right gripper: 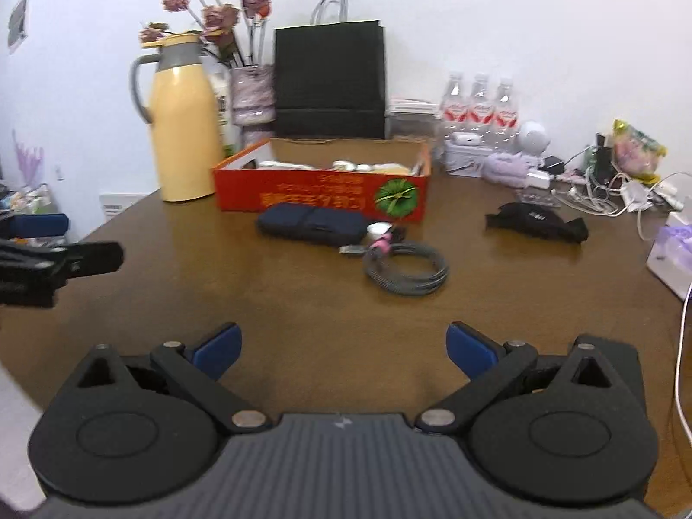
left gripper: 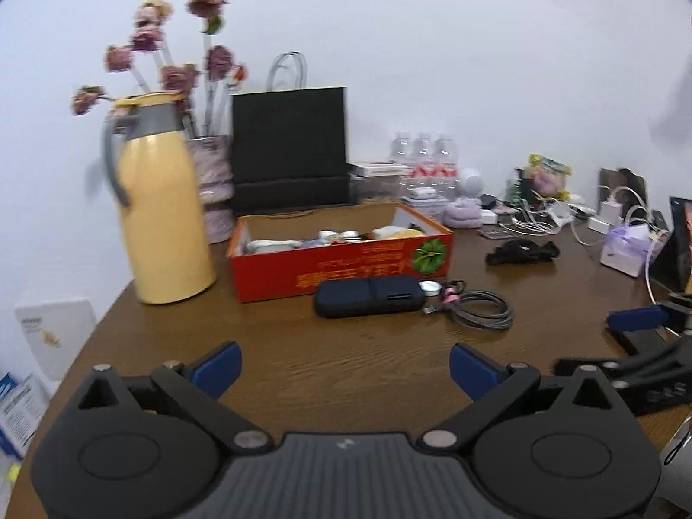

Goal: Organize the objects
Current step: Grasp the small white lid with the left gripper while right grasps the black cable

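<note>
A red open box with several small items inside stands mid-table. In front of it lie a dark blue case, a small white round tin, a coiled grey cable with a pink tie, and to the right a black strap. My left gripper is open and empty above the near table. My right gripper is open and empty too, and shows at the right edge of the left wrist view.
A yellow thermos jug, a vase of dried flowers, a black paper bag and water bottles stand behind. Chargers and white cables clutter the right side, with a white tissue box.
</note>
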`<state>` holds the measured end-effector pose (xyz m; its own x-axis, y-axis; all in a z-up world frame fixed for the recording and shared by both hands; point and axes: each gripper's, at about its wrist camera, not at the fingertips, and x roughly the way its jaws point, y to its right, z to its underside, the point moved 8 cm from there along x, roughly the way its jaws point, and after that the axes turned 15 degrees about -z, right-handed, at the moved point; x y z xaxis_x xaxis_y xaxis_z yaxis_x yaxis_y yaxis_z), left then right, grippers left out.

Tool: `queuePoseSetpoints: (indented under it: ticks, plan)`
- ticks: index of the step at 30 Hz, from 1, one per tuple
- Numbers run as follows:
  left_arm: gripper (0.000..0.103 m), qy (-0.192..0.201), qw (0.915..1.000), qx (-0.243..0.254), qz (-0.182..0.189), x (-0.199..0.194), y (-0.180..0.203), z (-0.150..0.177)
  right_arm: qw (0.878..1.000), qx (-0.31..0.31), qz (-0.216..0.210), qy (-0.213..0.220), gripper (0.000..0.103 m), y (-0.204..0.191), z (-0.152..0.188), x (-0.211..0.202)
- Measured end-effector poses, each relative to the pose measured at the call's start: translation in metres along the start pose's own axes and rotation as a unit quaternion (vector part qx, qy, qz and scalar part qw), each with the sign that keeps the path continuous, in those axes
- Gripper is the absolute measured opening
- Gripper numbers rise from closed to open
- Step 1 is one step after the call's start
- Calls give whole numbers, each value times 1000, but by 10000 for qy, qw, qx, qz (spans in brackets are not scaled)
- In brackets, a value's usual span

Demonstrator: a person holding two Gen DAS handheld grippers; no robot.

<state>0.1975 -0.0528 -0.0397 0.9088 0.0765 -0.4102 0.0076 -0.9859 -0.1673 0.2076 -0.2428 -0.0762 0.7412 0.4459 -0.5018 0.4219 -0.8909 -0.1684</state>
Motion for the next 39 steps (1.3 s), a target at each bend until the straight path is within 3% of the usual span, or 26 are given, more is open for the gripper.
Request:
queuePoseSetpoints:
  ticks: [8, 12, 15, 18, 21, 24, 27, 29, 30, 32, 36, 39]
  plan:
    - [102, -141, 9983, 24, 573, 106, 30, -28, 9989, 294, 369, -48, 103, 55, -14, 76]
    - [102, 90, 9879, 629, 1415, 154, 74, -48, 9981, 400, 446, -132, 103, 77, -21, 112]
    - [102, -125, 9859, 718, 1506, 197, 94, -51, 9982, 274, 444, -302, 101, 81, -18, 133]
    - [95, -380, 9842, 838, 1513, 231, 112, -51, 9963, 75, 714, -478, 98, 87, -17, 144]
    - [92, -277, 9795, 878, 1794, 240, 126, -56, 9956, 144, 793, -485, 99, 103, -22, 147]
    - [79, -316, 9747, 1003, 1972, 244, 140, -55, 9929, 150, 1054, -536, 99, 123, -27, 152]
    - [64, -545, 9734, 1085, 1944, 260, 151, -53, 9923, 281, 1055, -590, 101, 139, -33, 160]
    - [46, -601, 9714, 1143, 1995, 266, 158, -54, 9925, 333, 1004, -605, 103, 148, -37, 166]
    - [42, -637, 9693, 1166, 2071, 268, 161, -54, 9926, 345, 982, -618, 103, 153, -39, 170]
    - [40, -707, 9670, 1208, 2128, 267, 162, -53, 9920, 375, 1043, -605, 103, 161, -43, 176]
    - [42, -803, 9706, 1312, 1853, 274, 148, -51, 9927, 380, 968, -605, 103, 166, -46, 182]
    - [44, -986, 9672, 987, 2122, 274, 139, -51, 9935, 388, 880, -614, 103, 167, -47, 185]
